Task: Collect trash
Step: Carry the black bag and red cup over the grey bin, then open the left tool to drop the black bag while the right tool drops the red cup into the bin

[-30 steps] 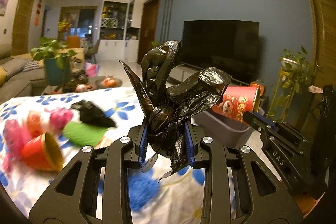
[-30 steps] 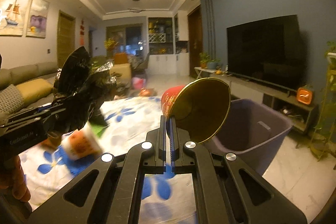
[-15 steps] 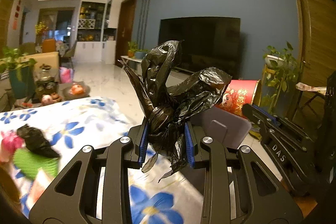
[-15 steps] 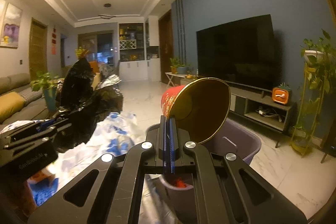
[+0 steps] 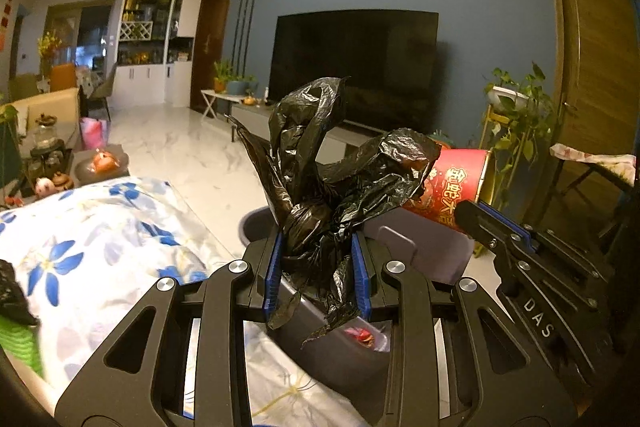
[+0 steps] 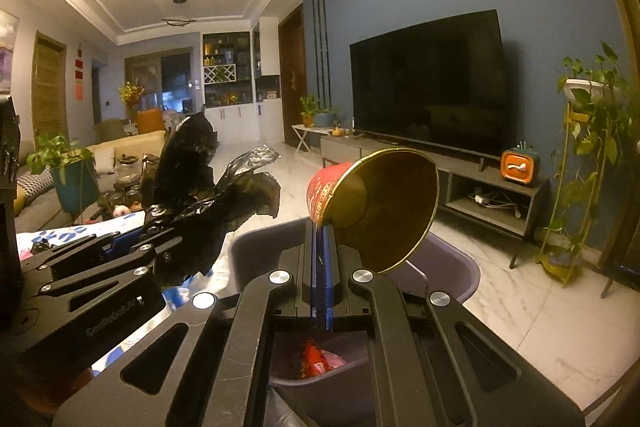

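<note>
My left gripper [image 5: 317, 267] is shut on a crumpled black plastic bag [image 5: 332, 183], held over the near rim of a grey-purple bin [image 5: 424, 251]. My right gripper [image 6: 320, 259] is shut on the rim of a red paper cup with a gold inside [image 6: 384, 203], held on its side above the same bin [image 6: 452, 263]. In the left wrist view the cup [image 5: 452, 187] and the right gripper [image 5: 492, 227] show to the right. In the right wrist view the bag [image 6: 200, 187] and the left gripper [image 6: 120, 251] show to the left. Red wrappers [image 6: 320, 363] lie inside the bin.
A table with a white, blue-flowered cloth [image 5: 100, 251] is at the left, with a black bag scrap [image 5: 12, 295] and something green [image 5: 16, 339] on it. A TV [image 6: 428, 79] on a low stand and a plant stand [image 6: 580, 187] are behind the bin.
Both grippers have swung right, away from the table, with the bag and the cup still held. They now hang over the bin, which fills the lower view.
</note>
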The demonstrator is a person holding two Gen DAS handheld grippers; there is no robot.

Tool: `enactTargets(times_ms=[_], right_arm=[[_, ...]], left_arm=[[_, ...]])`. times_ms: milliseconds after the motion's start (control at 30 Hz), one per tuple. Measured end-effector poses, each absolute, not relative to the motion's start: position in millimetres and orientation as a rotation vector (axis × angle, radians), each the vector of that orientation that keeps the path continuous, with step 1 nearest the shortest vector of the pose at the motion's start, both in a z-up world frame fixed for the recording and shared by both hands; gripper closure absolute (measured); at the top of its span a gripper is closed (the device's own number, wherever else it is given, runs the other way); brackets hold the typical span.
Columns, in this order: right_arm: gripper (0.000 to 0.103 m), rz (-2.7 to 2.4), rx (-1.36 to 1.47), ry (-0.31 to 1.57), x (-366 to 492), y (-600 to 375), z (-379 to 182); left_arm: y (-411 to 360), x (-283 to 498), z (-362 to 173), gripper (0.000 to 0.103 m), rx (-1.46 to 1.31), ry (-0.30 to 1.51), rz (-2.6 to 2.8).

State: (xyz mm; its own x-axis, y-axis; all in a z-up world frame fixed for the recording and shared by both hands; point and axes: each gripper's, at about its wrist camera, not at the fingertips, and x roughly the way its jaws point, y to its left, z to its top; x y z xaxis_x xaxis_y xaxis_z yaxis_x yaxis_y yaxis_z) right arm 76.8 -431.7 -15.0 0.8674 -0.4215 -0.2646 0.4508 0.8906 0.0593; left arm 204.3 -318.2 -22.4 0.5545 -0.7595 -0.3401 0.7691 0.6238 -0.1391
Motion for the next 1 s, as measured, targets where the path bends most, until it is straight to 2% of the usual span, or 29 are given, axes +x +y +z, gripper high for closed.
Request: enactTargets(times_ms=[800,867,1000], right_arm=[[0.099,-0.479,0.143,0.289,94,-443,-23],[0.099,-0.479,0.15,0.294,94,-447,-24],[0.099,-0.471,0.164,0.305,97,-450,-26]], left_arm=[[-370,225,-52,0.072,0.074,0.459,-0.982],[-372,226,-54,0.069,0.081,0.469,-0.998],[-373,223,-57,0.038,0.099,0.449,-0.99]])
